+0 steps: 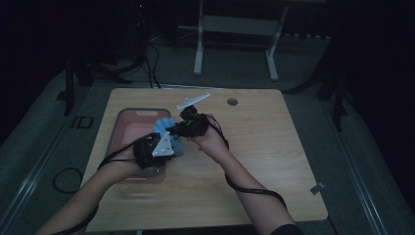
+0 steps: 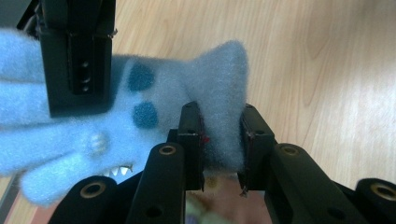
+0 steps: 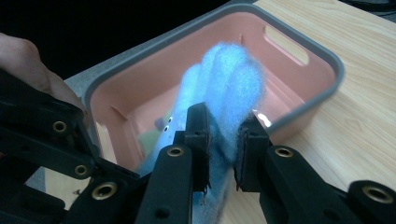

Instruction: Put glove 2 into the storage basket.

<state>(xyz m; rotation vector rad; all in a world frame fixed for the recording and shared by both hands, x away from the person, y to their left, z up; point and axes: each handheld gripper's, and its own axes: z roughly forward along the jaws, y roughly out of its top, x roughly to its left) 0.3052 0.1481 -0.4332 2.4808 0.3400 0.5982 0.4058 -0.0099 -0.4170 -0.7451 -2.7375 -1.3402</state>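
Above right rim of pink bin (image 1: 119, 128), at table (image 1: 274, 161) left half, blue plush toy (image 1: 169, 128) is held aloft between 2 grippers. Toy judged light, soft, compressible, fuzzy, not fragile; thick limb or ear is best pinched deep. Left gripper (image 2: 222, 140) is clamped on 1 plush lobe, right gripper (image 3: 223, 135) clamped on another; toy spans between them.

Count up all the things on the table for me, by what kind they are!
Blue plush toy: 1, pinched by both grippers
Pink bin with grey rim: 1
Grippers: 2, the left gripper and the right gripper
Something greenish lies inside the bin, too hidden to tell or count.
Total: 4
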